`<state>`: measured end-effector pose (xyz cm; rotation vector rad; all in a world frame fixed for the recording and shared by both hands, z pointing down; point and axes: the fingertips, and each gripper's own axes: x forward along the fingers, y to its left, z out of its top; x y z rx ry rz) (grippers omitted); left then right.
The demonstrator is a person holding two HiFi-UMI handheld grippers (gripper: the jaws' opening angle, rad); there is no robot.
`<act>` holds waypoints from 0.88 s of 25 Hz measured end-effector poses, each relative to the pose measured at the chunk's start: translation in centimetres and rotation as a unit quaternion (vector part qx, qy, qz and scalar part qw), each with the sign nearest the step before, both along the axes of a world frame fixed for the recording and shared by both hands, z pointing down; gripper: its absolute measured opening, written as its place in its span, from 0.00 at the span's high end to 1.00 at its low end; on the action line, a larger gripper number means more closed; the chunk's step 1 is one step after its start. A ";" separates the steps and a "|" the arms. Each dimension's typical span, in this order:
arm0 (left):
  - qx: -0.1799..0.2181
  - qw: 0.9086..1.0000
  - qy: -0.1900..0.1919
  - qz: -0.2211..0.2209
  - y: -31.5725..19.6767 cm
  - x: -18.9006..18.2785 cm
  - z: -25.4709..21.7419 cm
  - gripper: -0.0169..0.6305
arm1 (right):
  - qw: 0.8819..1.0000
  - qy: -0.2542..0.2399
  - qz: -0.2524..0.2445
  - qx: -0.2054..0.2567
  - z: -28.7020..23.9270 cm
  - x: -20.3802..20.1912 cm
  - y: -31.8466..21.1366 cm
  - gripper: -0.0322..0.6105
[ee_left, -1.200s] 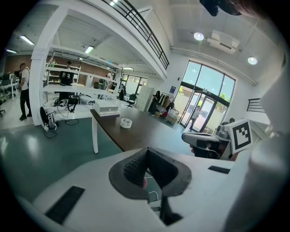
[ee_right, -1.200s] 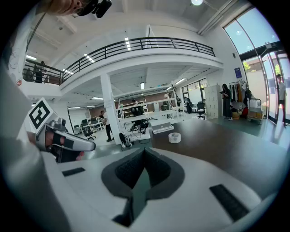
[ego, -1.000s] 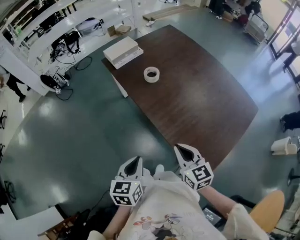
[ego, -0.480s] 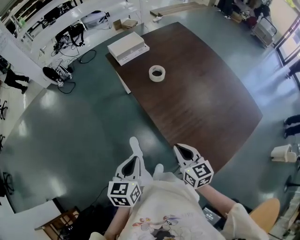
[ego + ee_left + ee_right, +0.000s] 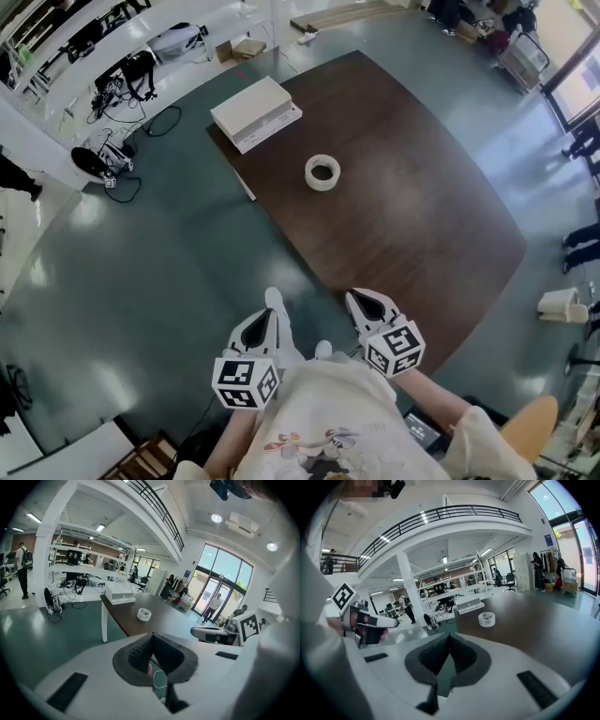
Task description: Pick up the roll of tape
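A white roll of tape (image 5: 322, 172) lies flat on the dark brown table (image 5: 412, 216), toward its far left part. It shows small and distant in the left gripper view (image 5: 144, 614) and the right gripper view (image 5: 486, 619). My left gripper (image 5: 265, 320) hangs over the floor in front of the table, jaws together with nothing between them. My right gripper (image 5: 367, 302) is shut and empty beside the table's near edge. Both are far short of the tape.
A flat white box (image 5: 255, 112) rests on the table's far left corner, behind the tape. Cables and bags (image 5: 117, 80) lie on the green floor at the left. A tan chair seat (image 5: 532, 422) is at the lower right. People stand far off.
The whole view has shifted: the table, tape and box sit lower and closer in the head view, as I walk toward them. Both grippers stay shut and side by side.
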<state>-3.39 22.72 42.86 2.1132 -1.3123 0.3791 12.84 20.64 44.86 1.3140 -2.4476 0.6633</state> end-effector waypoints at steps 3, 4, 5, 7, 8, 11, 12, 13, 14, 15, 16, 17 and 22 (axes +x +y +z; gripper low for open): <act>-0.006 1.000 0.000 0.015 -3.3 -1.4 0.1 0.97 | 1.000 0.001 0.011 -0.005 0.0 -1.5 -3.1 0.94; -0.009 1.000 0.002 0.019 -4.3 -1.8 0.2 0.97 | 1.000 0.002 0.014 -0.007 -0.1 -1.9 -4.0 0.94; -0.013 1.000 0.003 0.022 -5.3 -2.4 0.3 0.97 | 1.000 0.003 0.019 -0.010 -0.1 -2.4 -5.0 0.94; -0.022 0.999 0.008 0.027 -6.9 -3.6 0.7 0.97 | 0.999 0.004 0.032 -0.016 0.1 -3.3 -6.6 0.94; -0.026 0.999 0.011 0.030 -7.5 -4.3 0.8 0.97 | 0.999 0.005 0.038 -0.018 0.1 -3.9 -7.3 0.94; -0.026 0.999 0.016 0.043 -9.6 -5.8 1.0 0.97 | 0.999 0.013 0.049 -0.015 0.1 -5.2 -9.5 0.94; -0.023 0.998 0.018 0.048 -10.4 -6.1 1.0 0.97 | 0.999 0.016 0.051 -0.012 0.1 -5.5 -10.4 0.94; -0.021 0.998 0.019 0.051 -11.0 -6.3 0.9 0.97 | 0.998 0.018 0.053 -0.010 0.0 -5.8 -11.2 0.94; -0.020 0.998 0.022 0.054 -11.5 -6.6 0.8 0.97 | 0.998 0.020 0.055 -0.008 -0.1 -6.1 -11.7 0.94; -0.020 0.998 0.025 0.056 -11.8 -6.8 0.6 0.97 | 0.998 0.021 0.058 -0.008 -0.2 -6.3 -12.0 0.94; -0.020 0.998 0.028 0.056 -12.2 -7.1 0.5 0.97 | 0.998 0.021 0.061 -0.007 -0.4 -6.5 -12.3 0.94; -0.020 0.998 0.031 0.056 -12.5 -7.4 0.3 0.97 | 0.998 0.022 0.063 -0.007 -0.5 -6.7 -12.6 0.94; -0.016 0.997 0.040 0.057 -13.9 -7.9 -0.1 0.97 | 0.997 0.031 0.066 -0.007 -0.7 -6.9 -13.9 0.94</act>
